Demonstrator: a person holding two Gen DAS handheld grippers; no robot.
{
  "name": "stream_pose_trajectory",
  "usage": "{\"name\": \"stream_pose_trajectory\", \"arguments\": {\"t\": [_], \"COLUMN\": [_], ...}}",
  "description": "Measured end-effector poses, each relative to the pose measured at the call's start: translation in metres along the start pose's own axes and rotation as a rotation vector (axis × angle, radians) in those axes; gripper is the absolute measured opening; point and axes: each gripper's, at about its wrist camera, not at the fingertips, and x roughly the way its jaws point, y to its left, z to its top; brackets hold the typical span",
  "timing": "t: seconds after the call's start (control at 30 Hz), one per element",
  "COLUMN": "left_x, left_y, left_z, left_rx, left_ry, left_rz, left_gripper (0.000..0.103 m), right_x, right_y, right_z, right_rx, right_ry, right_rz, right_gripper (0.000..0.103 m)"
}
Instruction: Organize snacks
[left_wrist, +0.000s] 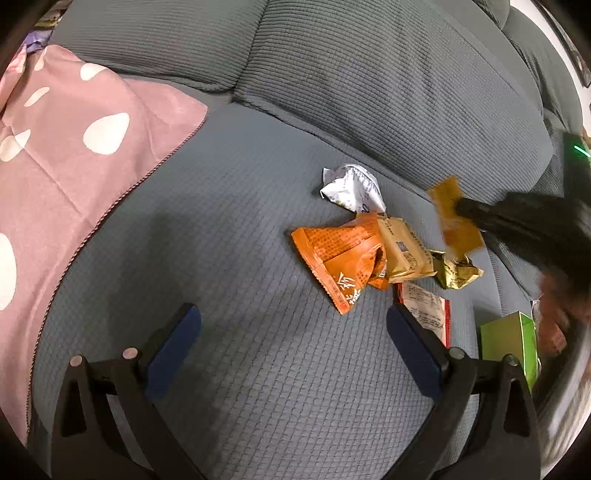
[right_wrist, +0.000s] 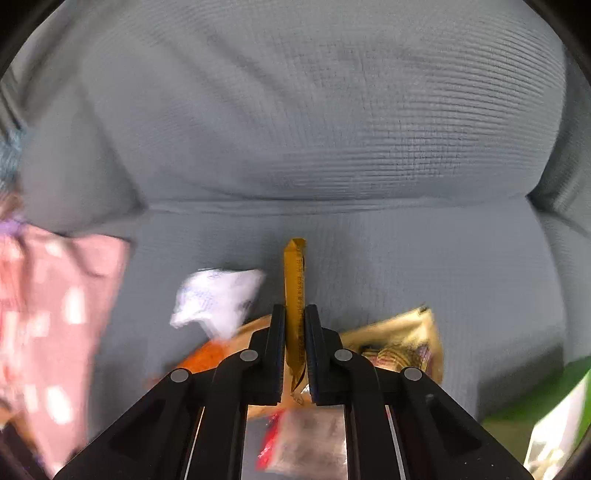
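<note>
Grey sofa seat (left_wrist: 229, 258); right tool (right_wrist: 294, 332) pinches light, crinkly yellow sachet (right_wrist: 294, 280) edgewise, likely slippery; left tool (left_wrist: 293, 334) spread, empty.

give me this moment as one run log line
right gripper: shut on mustard-yellow packet, lifted off sofa seat | left gripper: open, empty | snack pile: on seat

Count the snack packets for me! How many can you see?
6: a white packet at the back, an orange packet, a tan packet, a crumpled gold packet, a red-edged packet nearest, and a yellow packet in the right tool. More may hide underneath.
</note>
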Motion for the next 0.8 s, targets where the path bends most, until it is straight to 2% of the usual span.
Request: {"name": "stream_pose_trajectory", "arguments": {"t": [0.03, 0.17, 0.23, 0.33, 0.4, 0.5, 0.63, 0.7, 0.77, 0.8], "left_x": [-0.001, -0.002, -0.002, -0.002, -0.002, 0.0, 0.006, 0.009, 0.01, 0.011], "left_y": [0.0, 0.003, 0.004, 0.004, 0.003, 0.0, -0.008, -0.012, -0.019, -0.022], "left_z": [0.0, -0.001, -0.002, -0.005, -0.006, -0.009, -0.015, -0.018, -0.023, -0.026], "left_rx": [-0.003, -0.012, -0.013, -0.011, -0.007, 0.008, 0.031, 0.042, 0.065, 0.077], "left_ry": [0.001, -0.001, 0.003, 0.009, 0.013, 0.036, 0.096, 0.12, 0.139, 0.145], "left_rz": [0.001, 0.004, 0.015, 0.021, 0.023, 0.026, -0.009, -0.024, -0.03, -0.035], "left_gripper": [0.101, 0.101, 0.101, 0.101, 0.1, 0.1, 0.095, 0.09, 0.083, 0.077], "right_x": [-0.014, -0.032, -0.025, -0.009, 0.0, 0.007, 0.001, -0.004, -0.009, -0.011], "right_y": [0.0, 0.002, 0.003, 0.006, 0.004, -0.01, -0.024, -0.034, -0.042, -0.044], "right_z": [-0.015, -0.07, -0.096, -0.119, -0.128, -0.133, -0.129, -0.127, -0.125, -0.124], "right_rx": [0.014, 0.05, 0.08, 0.102, 0.11, 0.143, 0.132, 0.161, 0.193, 0.2], "right_ry": [-0.013, 0.009, 0.08, 0.17, 0.206, 0.258, 0.235, 0.211, 0.184, 0.173], "right_rz": [0.065, 0.202, 0.263, 0.303, 0.291, 0.216, 0.102, 0.1, 0.128, 0.14], "right_gripper": [0.011, 0.011, 0.011, 0.011, 0.011, 0.012, 0.019, 0.039, 0.05, 0.052]}}
